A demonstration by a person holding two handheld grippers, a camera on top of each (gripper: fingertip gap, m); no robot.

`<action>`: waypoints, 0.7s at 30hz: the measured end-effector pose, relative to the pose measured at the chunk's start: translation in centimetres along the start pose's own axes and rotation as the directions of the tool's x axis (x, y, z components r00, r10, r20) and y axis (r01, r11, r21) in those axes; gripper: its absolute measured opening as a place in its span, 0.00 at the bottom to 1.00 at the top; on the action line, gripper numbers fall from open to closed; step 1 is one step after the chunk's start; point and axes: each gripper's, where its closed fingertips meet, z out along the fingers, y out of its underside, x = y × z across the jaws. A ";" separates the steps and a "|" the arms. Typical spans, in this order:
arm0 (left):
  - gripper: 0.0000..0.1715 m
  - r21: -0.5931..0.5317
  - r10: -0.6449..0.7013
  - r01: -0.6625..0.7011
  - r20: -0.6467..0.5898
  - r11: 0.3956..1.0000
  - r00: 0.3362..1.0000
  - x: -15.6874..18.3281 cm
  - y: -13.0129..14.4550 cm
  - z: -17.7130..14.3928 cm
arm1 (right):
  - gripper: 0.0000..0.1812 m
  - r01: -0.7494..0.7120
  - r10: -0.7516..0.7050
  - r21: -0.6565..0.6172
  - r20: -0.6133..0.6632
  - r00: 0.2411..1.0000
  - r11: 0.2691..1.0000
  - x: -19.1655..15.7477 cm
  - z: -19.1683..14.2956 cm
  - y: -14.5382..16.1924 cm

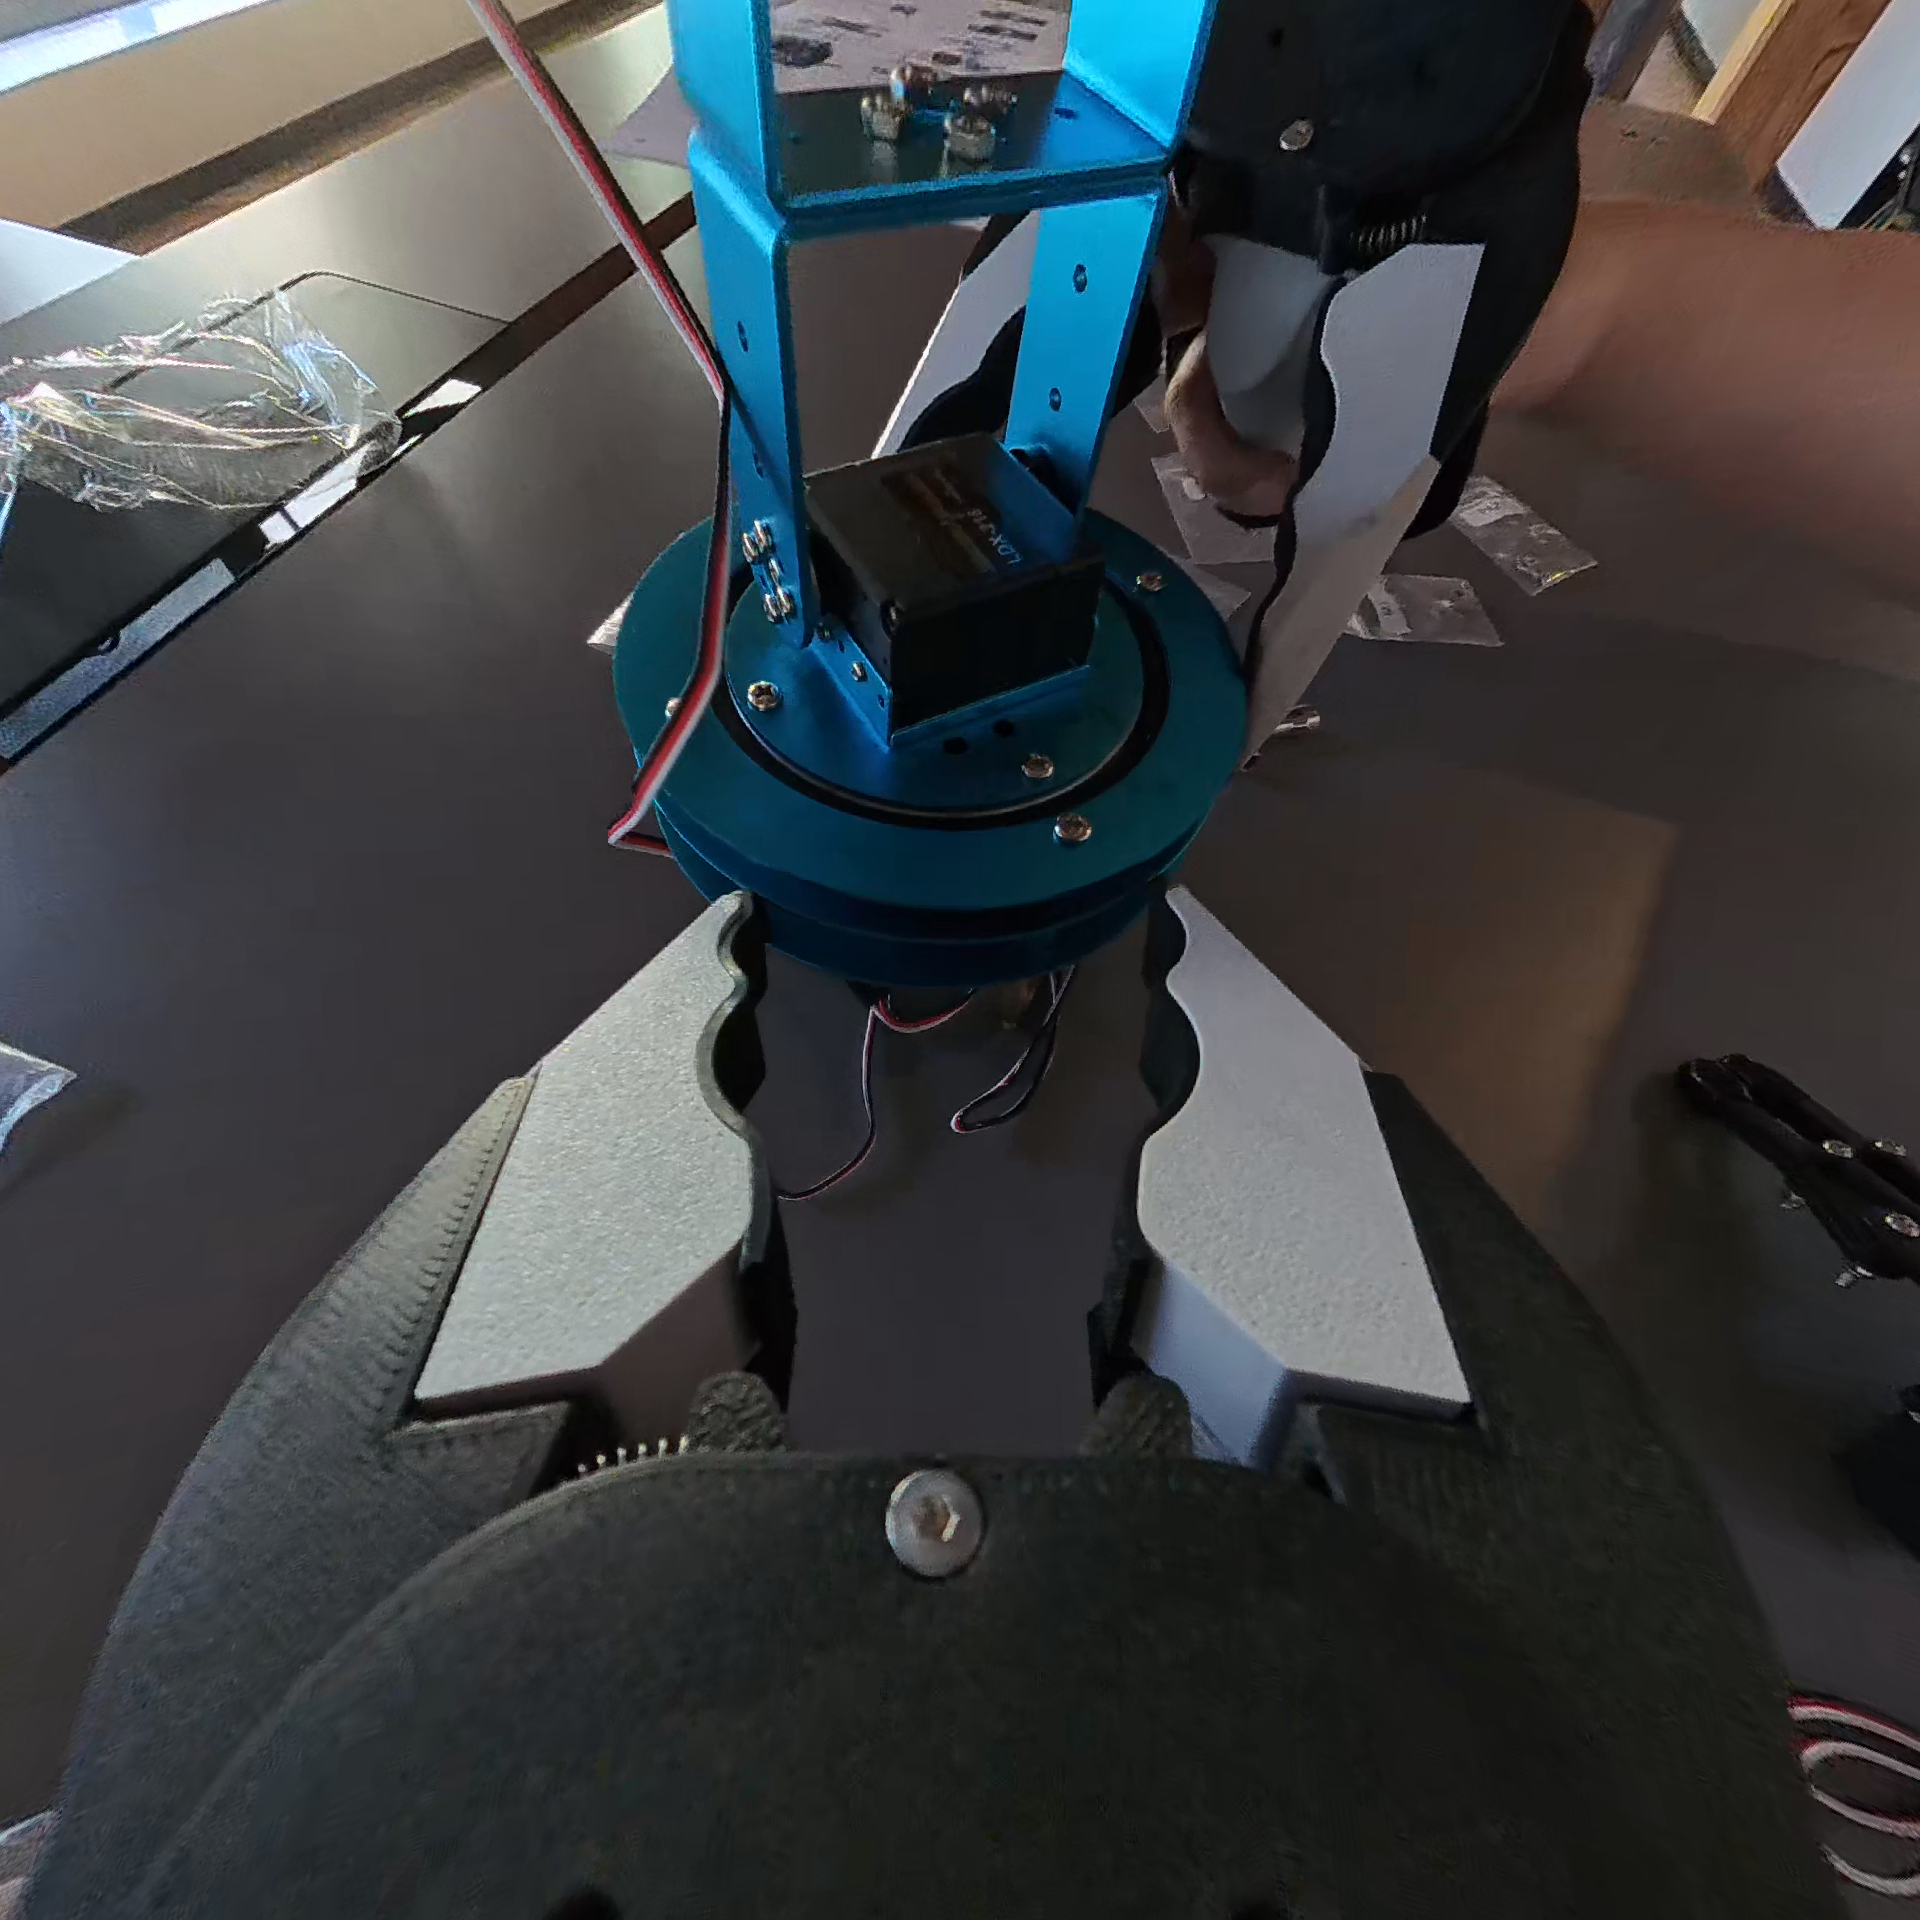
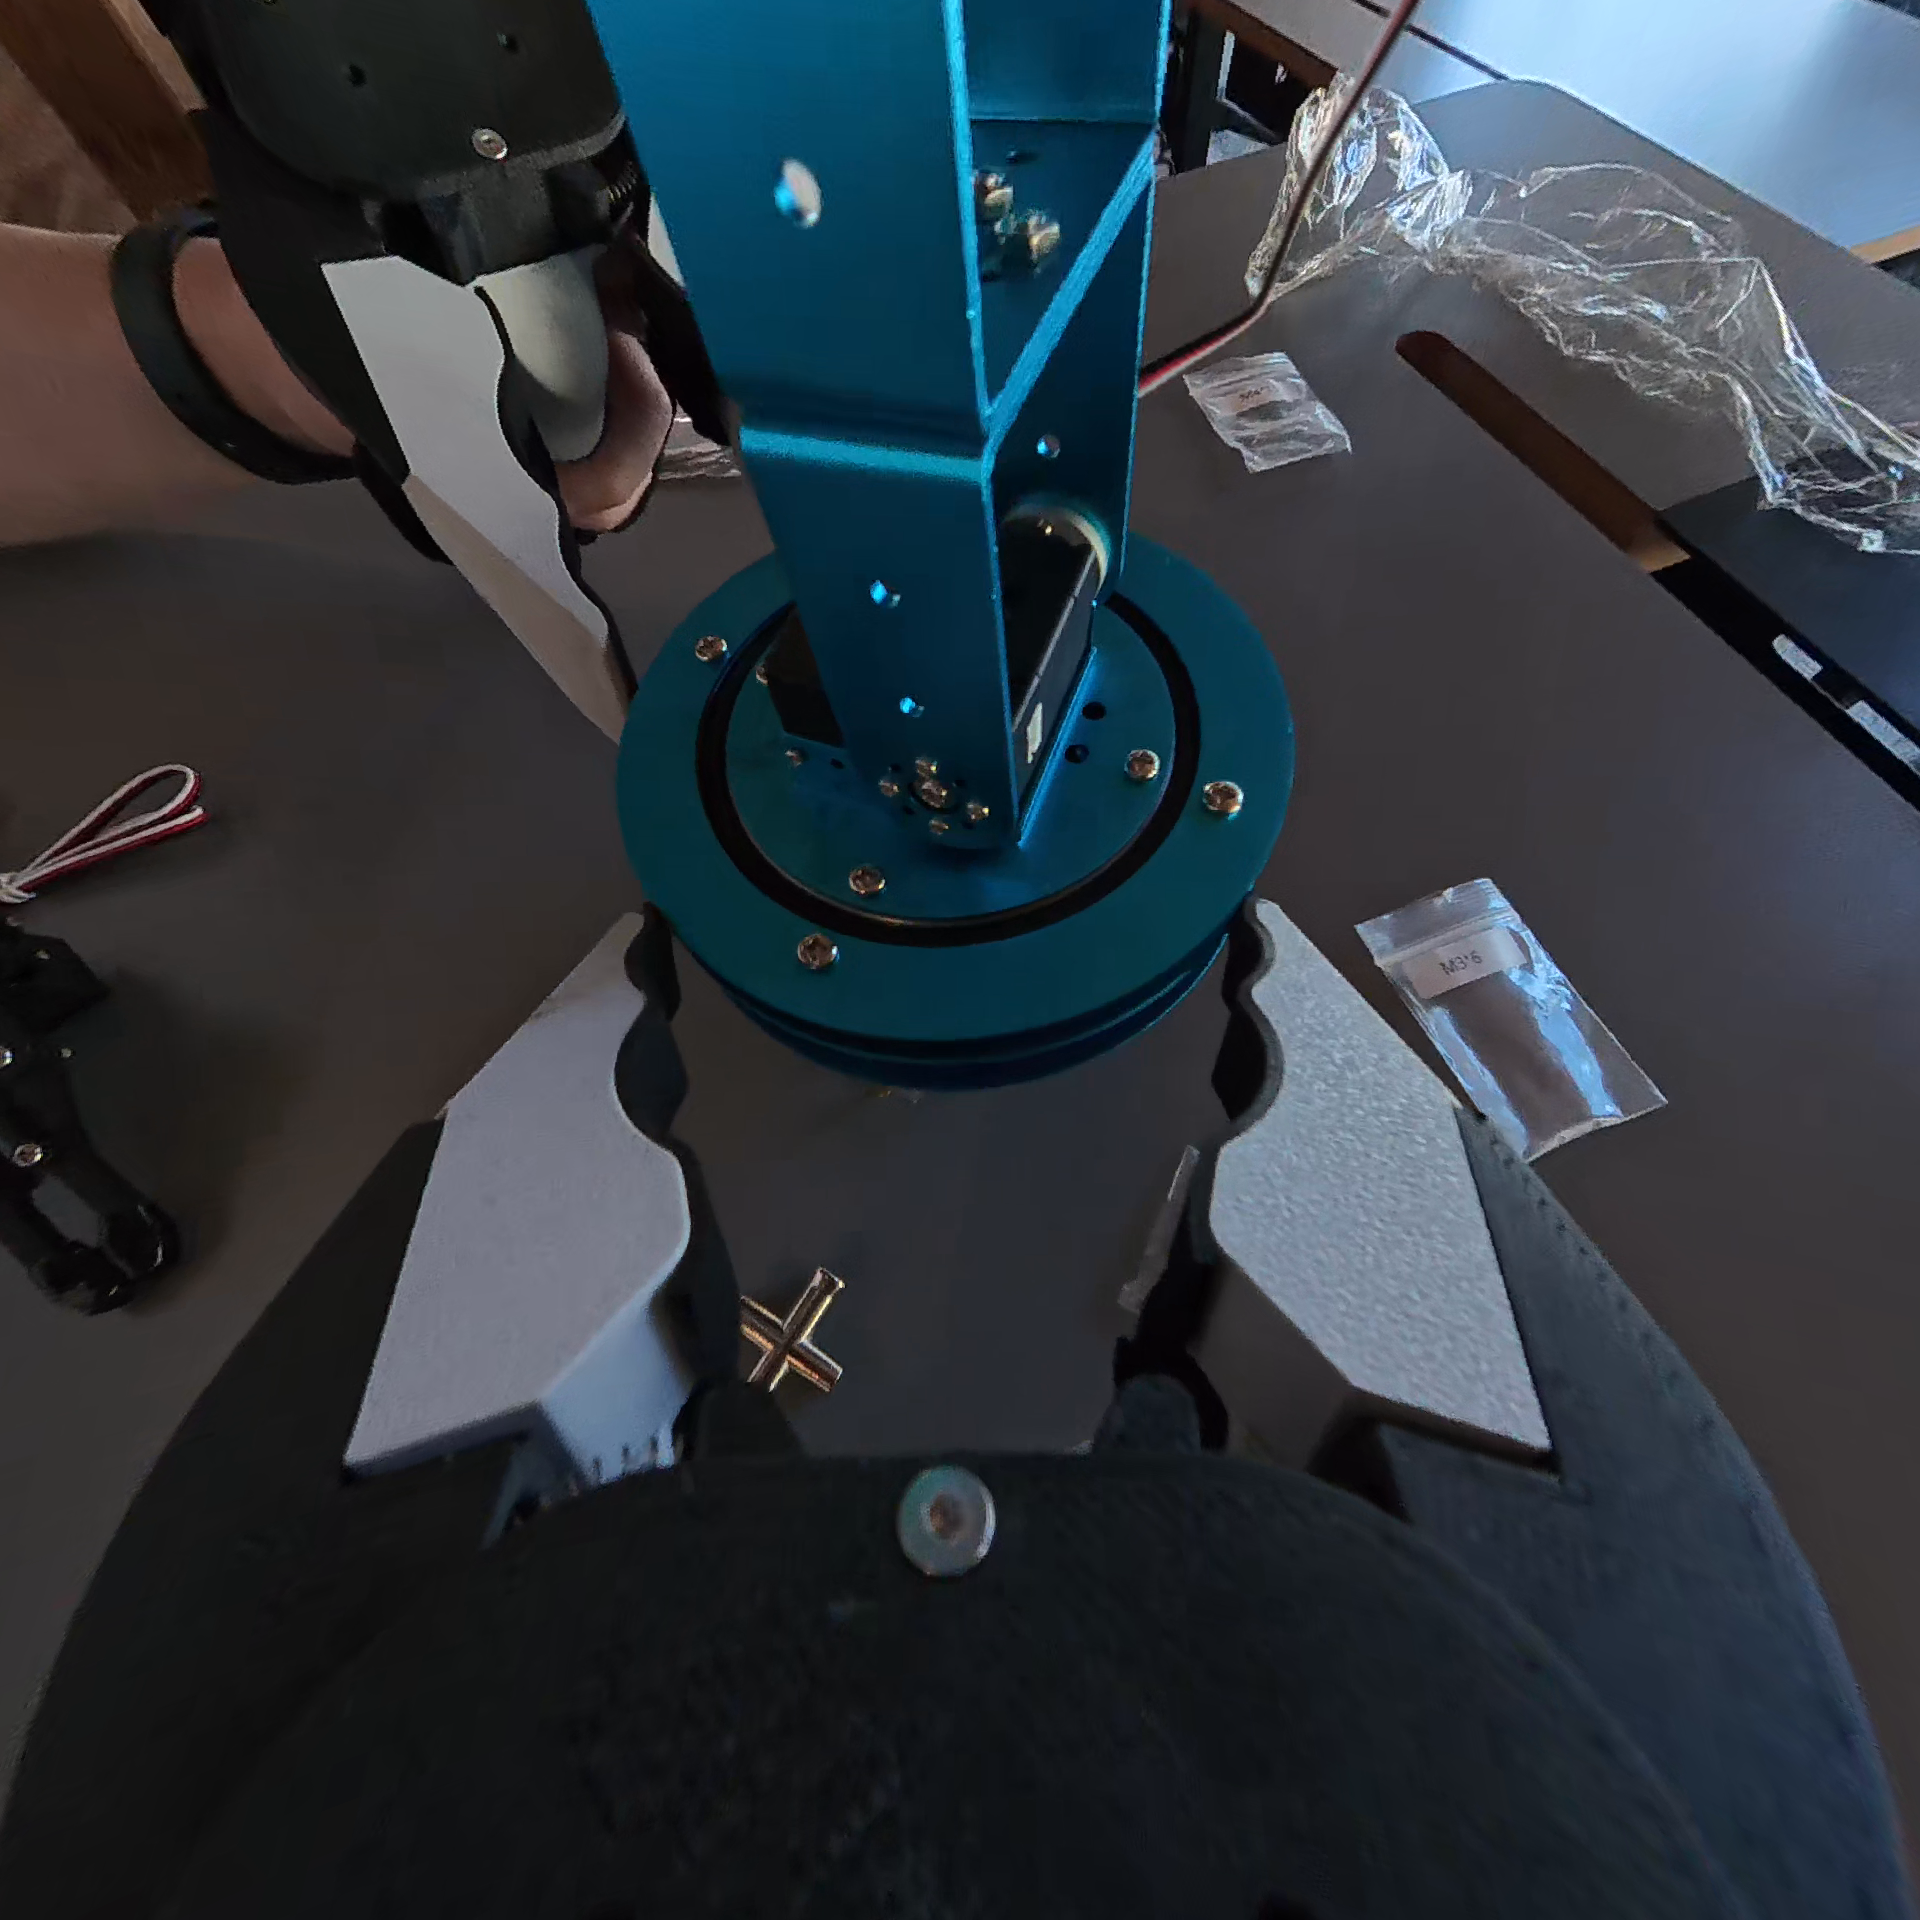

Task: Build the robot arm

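A blue round metal base (image 1: 935,831) stands on the dark table, with a black servo (image 1: 956,592) and a tall blue bracket (image 1: 758,312) on top. Thin wires (image 1: 997,1091) hang under it. My left gripper (image 1: 958,909) has its jaws wide, with both fingertips against the base's near rim. My right gripper (image 2: 948,920) clasps the same base (image 2: 956,987) from the opposite side, fingertips on its rim. Each gripper shows beyond the base in the other's view: the right one (image 1: 1351,436) and the left one (image 2: 520,343), each in a person's hand.
A metal cross-shaped tool (image 2: 792,1345) lies between my right fingers. Small bags of screws (image 2: 1507,1018) (image 2: 1262,410) lie to the right. Crumpled clear plastic (image 2: 1610,281) (image 1: 187,405) lies at the table's slot. A black jointed part (image 2: 62,1143) (image 1: 1829,1174) and a wire loop (image 2: 125,821) lie aside.
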 end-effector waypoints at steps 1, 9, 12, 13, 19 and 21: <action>0.42 -0.008 0.000 0.000 0.001 1.000 1.000 0.0 0.0 0.0 | 0.58 -0.002 0.002 -0.008 -0.001 1.000 1.000 0.0 0.0 0.0; 0.41 -0.025 0.004 -0.004 0.003 1.000 1.000 0.1 0.2 -0.3 | 0.58 -0.003 0.002 -0.071 -0.014 1.000 0.998 -0.4 0.1 0.1; 0.41 -0.022 0.013 -0.012 0.011 1.000 1.000 0.1 0.3 -0.4 | 0.58 0.002 -0.003 -0.079 -0.014 1.000 0.997 -0.5 0.1 0.0; 0.41 -0.018 0.012 -0.011 0.011 1.000 1.000 0.1 0.3 -0.4 | 0.58 0.004 -0.005 -0.085 -0.014 1.000 0.996 -0.4 0.2 0.0; 0.41 -0.011 -0.004 0.004 0.016 1.000 1.000 -0.1 0.3 -0.4 | 0.58 -0.005 0.005 -0.116 -0.001 1.000 0.993 -0.3 0.2 0.0; 0.41 -0.016 -0.004 0.004 0.017 1.000 1.000 -0.1 0.3 -0.4 | 0.58 -0.005 0.005 -0.121 0.000 1.000 0.993 -0.3 0.2 0.0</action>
